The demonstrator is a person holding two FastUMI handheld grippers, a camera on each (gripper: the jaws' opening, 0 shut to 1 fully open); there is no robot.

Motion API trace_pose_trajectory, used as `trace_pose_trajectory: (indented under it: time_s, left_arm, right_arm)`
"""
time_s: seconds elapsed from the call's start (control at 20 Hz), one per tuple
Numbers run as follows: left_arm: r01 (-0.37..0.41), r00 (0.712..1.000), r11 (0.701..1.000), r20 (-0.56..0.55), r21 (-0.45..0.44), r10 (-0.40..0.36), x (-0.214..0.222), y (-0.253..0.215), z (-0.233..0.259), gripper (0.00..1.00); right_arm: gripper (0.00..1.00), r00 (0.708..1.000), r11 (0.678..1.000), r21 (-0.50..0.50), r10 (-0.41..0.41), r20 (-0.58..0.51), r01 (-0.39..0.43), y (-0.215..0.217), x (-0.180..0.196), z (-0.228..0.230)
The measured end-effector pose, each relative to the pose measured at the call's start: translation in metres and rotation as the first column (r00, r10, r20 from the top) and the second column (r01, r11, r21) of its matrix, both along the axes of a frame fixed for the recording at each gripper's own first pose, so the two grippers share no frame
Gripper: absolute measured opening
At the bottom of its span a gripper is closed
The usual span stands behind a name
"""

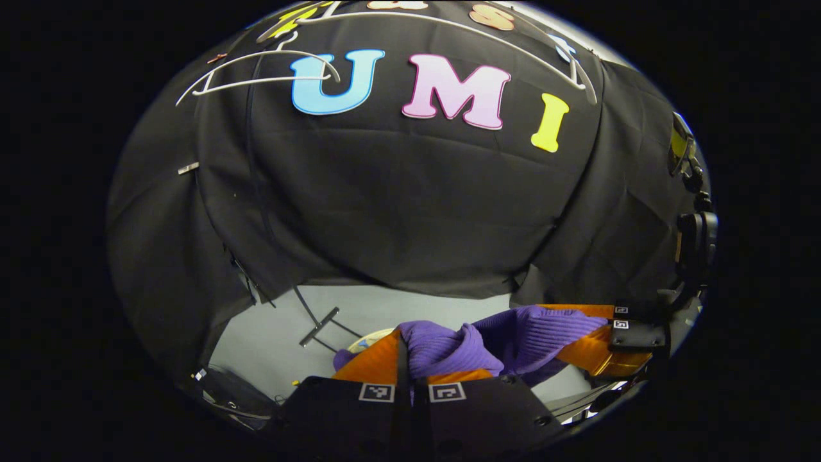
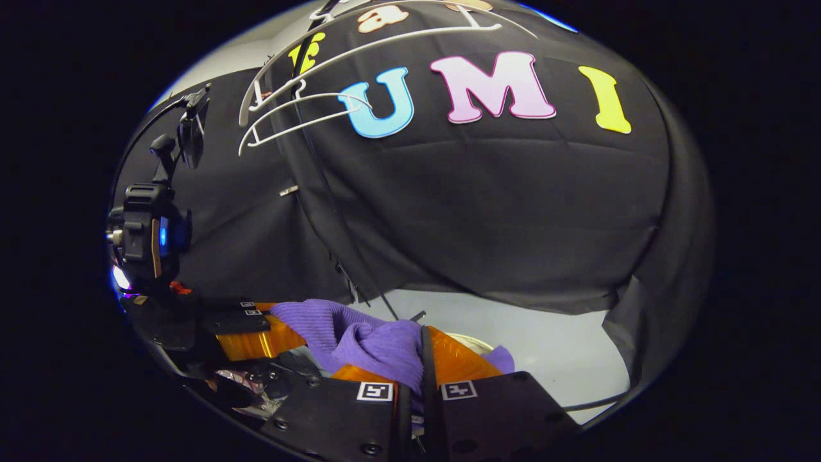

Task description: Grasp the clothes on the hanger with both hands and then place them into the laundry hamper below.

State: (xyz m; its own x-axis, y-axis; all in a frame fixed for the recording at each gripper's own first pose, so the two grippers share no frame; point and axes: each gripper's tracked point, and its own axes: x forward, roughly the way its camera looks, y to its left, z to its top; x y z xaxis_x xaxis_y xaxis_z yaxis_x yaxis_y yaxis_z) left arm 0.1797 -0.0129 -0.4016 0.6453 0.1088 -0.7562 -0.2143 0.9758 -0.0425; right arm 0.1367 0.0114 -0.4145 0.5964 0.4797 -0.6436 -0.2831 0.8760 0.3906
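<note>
A purple knit garment (image 1: 442, 350) is bunched low down, stretched between both grippers. In the left gripper view my left gripper (image 1: 405, 343) is shut on one fold of it, and farther right the right gripper (image 1: 603, 340) holds the other end. In the right gripper view my right gripper (image 2: 424, 340) is shut on the purple garment (image 2: 378, 343), while the left gripper (image 2: 269, 327) grips it at the left. Bare white hangers (image 1: 256, 70) (image 2: 301, 109) hang high against the black wall. A pale round rim (image 1: 375, 333) (image 2: 471, 339) peeks out behind the fingers; what it belongs to is unclear.
Grey floor (image 1: 276, 340) (image 2: 558, 346) spreads below the black cloth wall. A thin black pole with a metal foot (image 1: 319, 326) stands on the floor to the left. A larger white hanger (image 1: 449, 25) curves across the top.
</note>
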Motion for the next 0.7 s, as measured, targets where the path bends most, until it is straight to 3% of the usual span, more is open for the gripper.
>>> trace_pose_trajectory:
  time_s: [0.35,0.7]
  left_arm:
    - [-0.042,0.992,0.999,-0.119,-0.033,0.037,-0.014,-0.004,-0.027,0.05]
    - [-0.033,0.987,0.998,-0.162,-0.055,0.024,-0.016,-0.002,-0.042,0.05]
  right_arm:
    - [0.13,0.992,0.999,-0.027,0.014,-0.126,-0.018,0.000,-0.016,-0.025]
    - [0.12,0.985,0.997,-0.068,0.017,-0.174,-0.029,-0.001,-0.020,-0.044]
